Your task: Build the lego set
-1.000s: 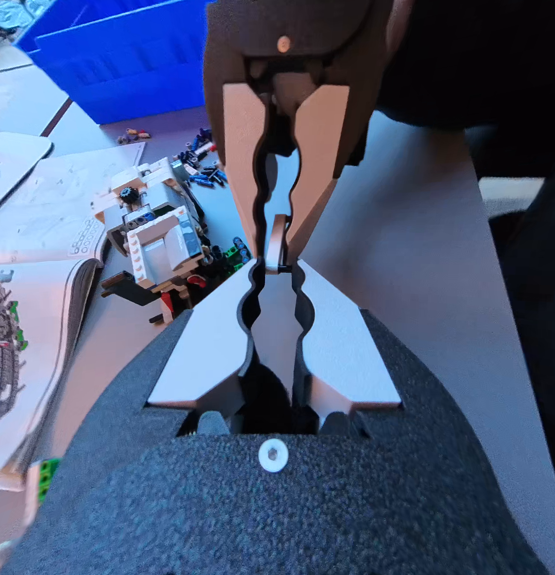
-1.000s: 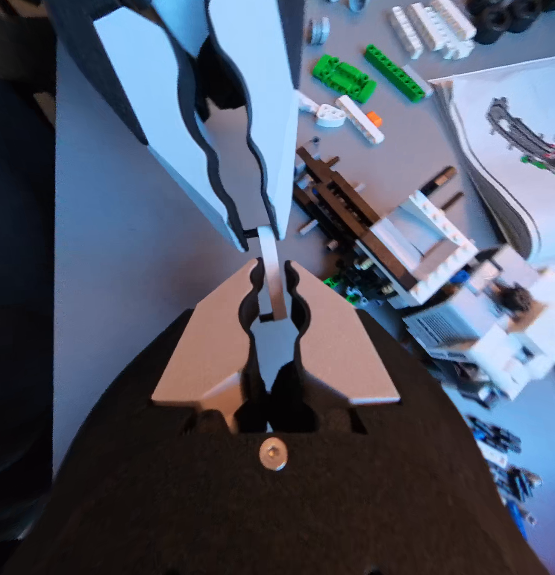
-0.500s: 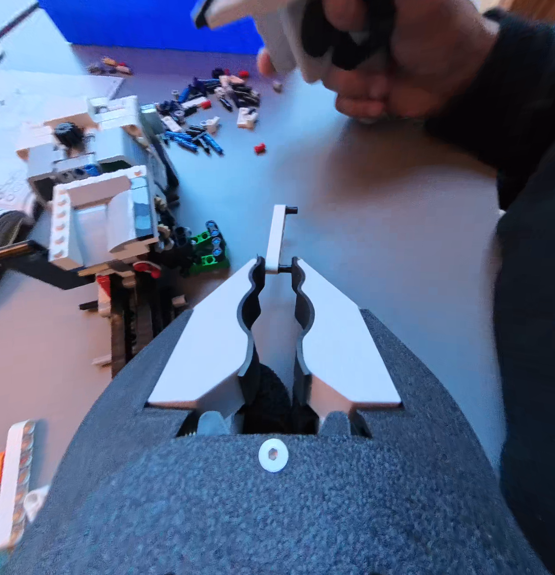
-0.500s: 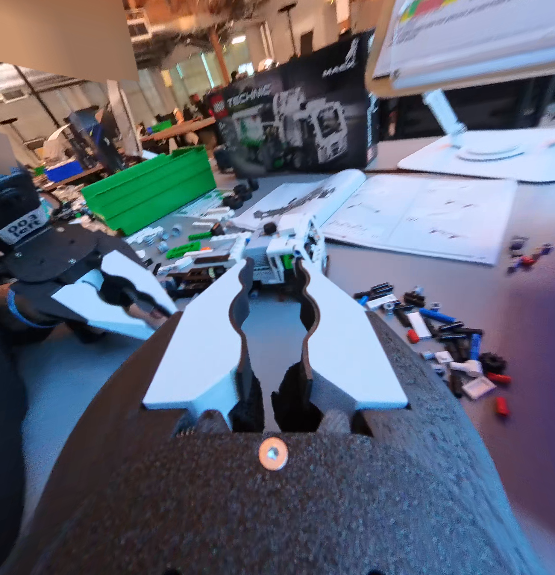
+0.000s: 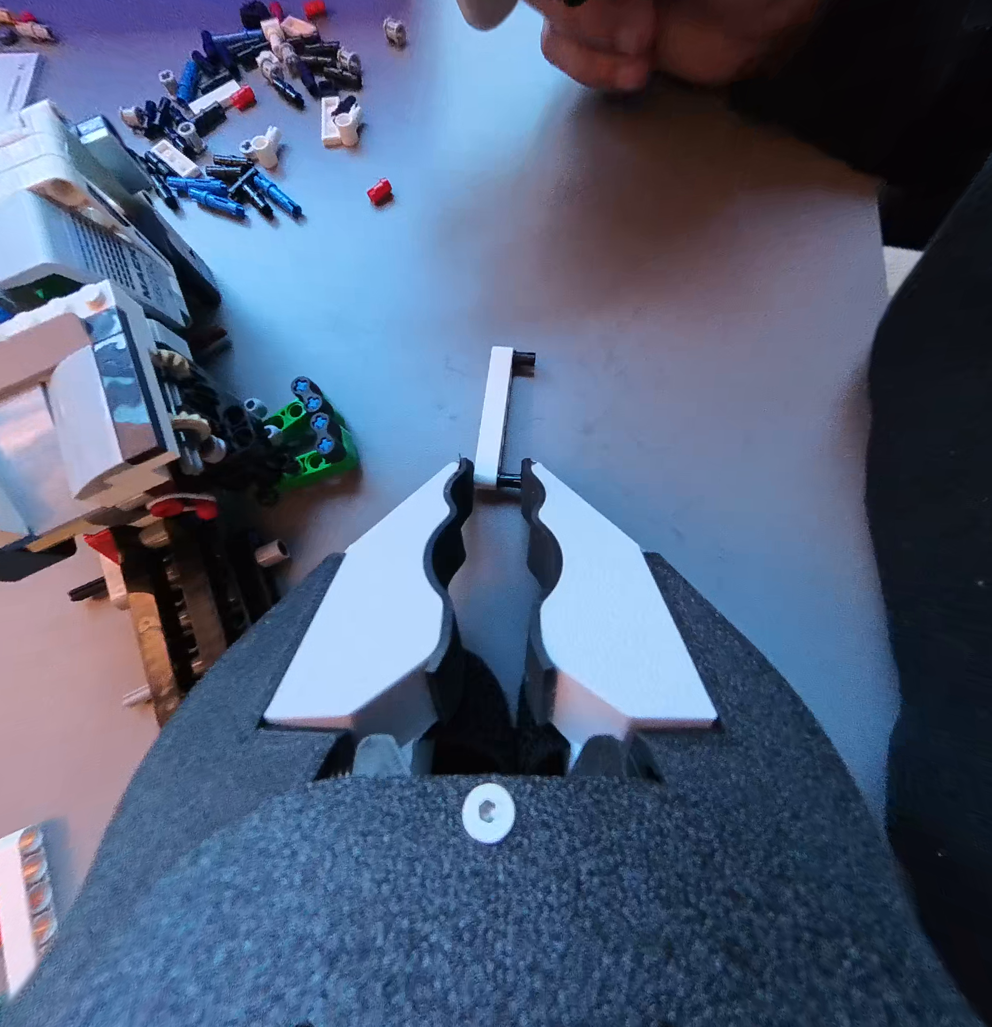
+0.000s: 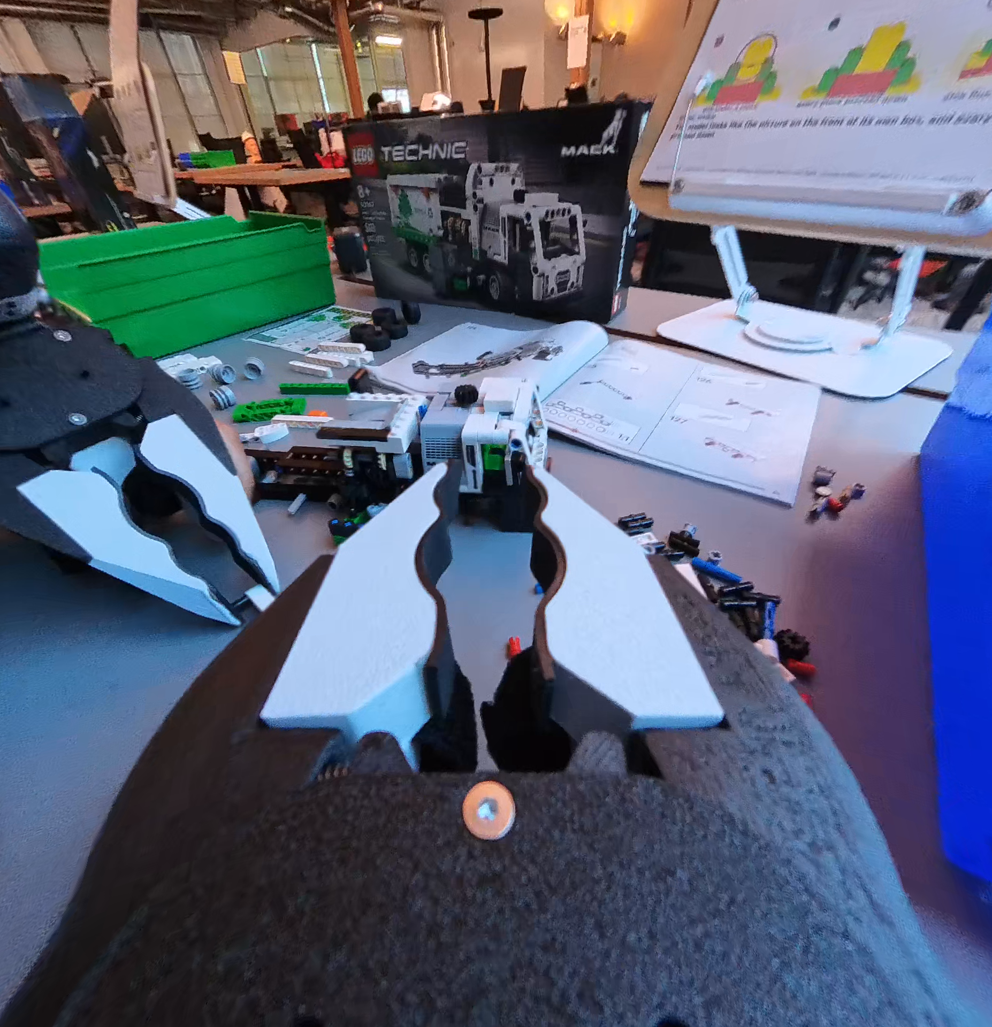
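Observation:
My left gripper is shut on the near end of a white beam with black pins, which sticks out forward just above the grey table. The half-built white truck model stands to its left. My right gripper is open and empty, held above the table and facing the truck model. The left gripper shows at the left of the right wrist view, with the beam's end at its tips.
Loose small parts and a red piece lie beyond the truck; a green piece sits beside it. An open instruction booklet, set box, green bin, blue bin and white stand ring the table. The gap from one gripper's tips to the other's is roughly 15 cm.
My right gripper let go of the white beam, opened and drew away, now facing across the table. My left gripper kept the beam and swung it down toward the table.

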Action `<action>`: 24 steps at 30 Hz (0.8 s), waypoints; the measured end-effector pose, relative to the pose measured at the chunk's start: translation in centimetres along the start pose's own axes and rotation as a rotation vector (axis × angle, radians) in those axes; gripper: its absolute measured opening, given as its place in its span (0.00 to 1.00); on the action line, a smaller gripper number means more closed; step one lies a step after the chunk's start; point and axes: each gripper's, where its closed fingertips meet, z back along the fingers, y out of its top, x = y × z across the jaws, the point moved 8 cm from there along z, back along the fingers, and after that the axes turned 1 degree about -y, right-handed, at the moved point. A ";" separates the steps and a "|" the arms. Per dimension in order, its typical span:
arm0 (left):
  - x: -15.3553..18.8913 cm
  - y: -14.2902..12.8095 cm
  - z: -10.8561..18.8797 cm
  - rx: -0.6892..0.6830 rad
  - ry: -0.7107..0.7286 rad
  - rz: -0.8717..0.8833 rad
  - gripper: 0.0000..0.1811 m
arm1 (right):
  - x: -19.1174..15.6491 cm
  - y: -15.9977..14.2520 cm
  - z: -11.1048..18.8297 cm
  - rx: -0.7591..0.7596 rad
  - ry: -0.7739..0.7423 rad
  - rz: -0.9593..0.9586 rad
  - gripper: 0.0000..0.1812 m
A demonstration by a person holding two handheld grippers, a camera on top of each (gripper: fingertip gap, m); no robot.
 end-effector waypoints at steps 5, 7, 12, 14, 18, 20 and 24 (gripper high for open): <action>0.4 0.2 0.1 -0.024 0.038 -0.008 0.09 | 0.4 0.0 0.1 -0.004 -0.080 0.031 0.12; 0.6 0.1 0.1 -0.020 0.061 -0.014 0.09 | 0.8 -0.1 0.2 -0.010 -0.115 0.019 0.12; 0.9 0.2 0.1 -0.024 0.117 0.040 0.13 | 1.2 -0.1 0.3 -0.015 -0.131 0.003 0.12; 0.8 0.3 0.1 -0.025 0.146 0.080 0.19 | 1.1 -0.1 0.3 -0.024 -0.146 0.019 0.12; 1.2 0.7 1.3 0.024 0.139 0.204 0.22 | 0.9 -0.1 0.5 -0.006 -0.116 -0.008 0.12; 1.7 1.1 3.2 0.096 0.074 0.310 0.23 | 1.1 -0.1 0.7 0.010 -0.101 -0.045 0.12; 0.7 1.1 10.0 0.255 -0.039 0.507 0.18 | 1.5 -0.1 0.7 0.008 -0.086 -0.079 0.12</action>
